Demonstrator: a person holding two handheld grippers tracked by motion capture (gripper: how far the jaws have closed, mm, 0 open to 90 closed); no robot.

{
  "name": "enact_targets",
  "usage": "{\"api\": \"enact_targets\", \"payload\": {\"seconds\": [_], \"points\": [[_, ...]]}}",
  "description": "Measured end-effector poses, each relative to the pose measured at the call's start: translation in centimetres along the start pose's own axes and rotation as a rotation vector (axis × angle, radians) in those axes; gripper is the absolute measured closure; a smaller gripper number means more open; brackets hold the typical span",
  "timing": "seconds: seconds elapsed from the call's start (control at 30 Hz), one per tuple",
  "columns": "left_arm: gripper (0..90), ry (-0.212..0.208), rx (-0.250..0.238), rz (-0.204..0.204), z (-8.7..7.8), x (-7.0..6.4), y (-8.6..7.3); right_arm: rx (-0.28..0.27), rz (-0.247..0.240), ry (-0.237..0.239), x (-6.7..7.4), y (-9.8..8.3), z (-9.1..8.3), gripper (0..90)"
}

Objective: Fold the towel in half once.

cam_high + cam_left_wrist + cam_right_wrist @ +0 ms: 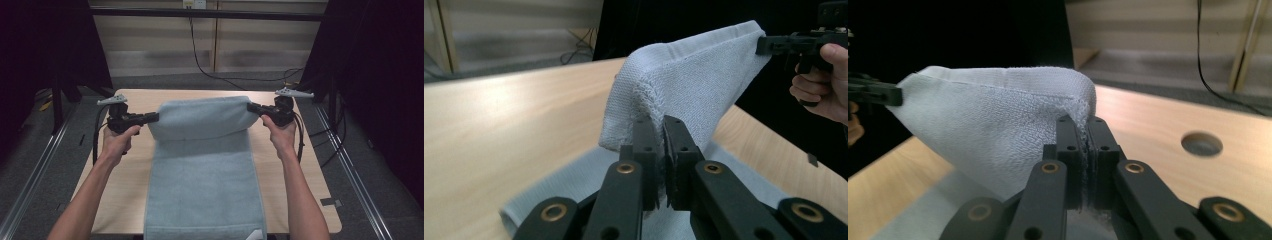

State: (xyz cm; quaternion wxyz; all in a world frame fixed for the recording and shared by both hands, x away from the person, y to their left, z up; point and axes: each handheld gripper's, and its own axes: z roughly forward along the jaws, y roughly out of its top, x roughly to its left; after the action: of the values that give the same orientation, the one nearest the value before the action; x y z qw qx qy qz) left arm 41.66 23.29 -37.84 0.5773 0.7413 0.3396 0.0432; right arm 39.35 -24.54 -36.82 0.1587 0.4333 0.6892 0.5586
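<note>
One big wooden table (pixel 135 165) takes up most of the high view, light-coloured, with dark floor and metal rails either side. Draped down the middle of it is a pale blue towel (pixel 205 185), long way running toward the person, its near end hanging over the table's front edge. The far end is lifted off the wood and curled back toward the person, so it makes a puffy fold hanging over the flat part.

Both forearms come up from the bottom, one on each side of the towel. The left gripper (pixel 150 118) has its jaws pinched tight on the left corner of that raised end; in the left gripper view the towel edge (pixel 684 85) is sandwiched right between the two black jaws (pixel 663 150), no gap. Same deal on the other side: the right gripper (pixel 254 107) is clamped on the right corner, and the right gripper view shows the fabric (pixel 998 120) squeezed between its jaws (pixel 1087 145).

Small stuff: a round hole (pixel 1202 144) in the tabletop near the right gripper, and a black cable (pixel 200 60) running down the back wall.
</note>
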Motion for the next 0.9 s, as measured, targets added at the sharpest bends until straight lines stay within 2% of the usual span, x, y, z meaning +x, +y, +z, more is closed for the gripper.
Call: {"api": "enact_targets", "payload": {"seconds": [0.07,0.17,0.27,0.4,0.5,0.53,0.63,0.7,0.8,0.87,0.9], "points": [[85.9,-0.008,-0.008,0.029,-0.8,-1.0,0.9,-0.017,-0.023,0.007,0.8,1.0,-1.0,87.1],[85.8,-0.031,-0.046,0.045,-2.1,-2.3,1.9,-0.049,-0.058,0.011,2.1,2.2,-2.6,87.1],[85.9,-0.033,-0.061,0.074,-3.4,-3.8,2.5,-0.061,-0.090,0.026,3.3,2.8,-4.0,87.1],[85.9,-0.059,-0.084,0.107,-5.1,-5.7,3.1,-0.076,-0.120,0.037,4.7,3.1,-5.8,87.2],[85.8,-0.091,-0.111,0.099,-6.3,-7.0,3.4,-0.093,-0.145,0.053,5.8,3.4,-7.1,87.2],[85.9,-0.096,-0.117,0.108,-6.7,-7.4,3.3,-0.101,-0.152,0.062,6.2,3.5,-7.5,87.2],[85.8,-0.117,-0.113,0.127,-7.4,-8.4,2.3,-0.104,-0.178,0.077,7.4,3.3,-8.9,87.2],[85.8,-0.096,-0.077,0.137,-7.4,-8.7,1.0,-0.078,-0.197,0.079,7.9,2.4,-9.5,87.2],[85.8,-0.107,-0.037,0.121,-7.2,-8.5,-1.8,-0.030,-0.196,0.085,8.3,0.1,-10.1,87.2],[85.7,-0.087,0.005,0.131,-7.0,-8.5,-3.8,0.002,-0.179,0.095,8.3,-2.1,-10.3,87.1],[85.7,-0.092,0.026,0.114,-6.8,-8.4,-4.9,0.027,-0.169,0.106,8.3,-3.3,-10.3,87.1]]}}
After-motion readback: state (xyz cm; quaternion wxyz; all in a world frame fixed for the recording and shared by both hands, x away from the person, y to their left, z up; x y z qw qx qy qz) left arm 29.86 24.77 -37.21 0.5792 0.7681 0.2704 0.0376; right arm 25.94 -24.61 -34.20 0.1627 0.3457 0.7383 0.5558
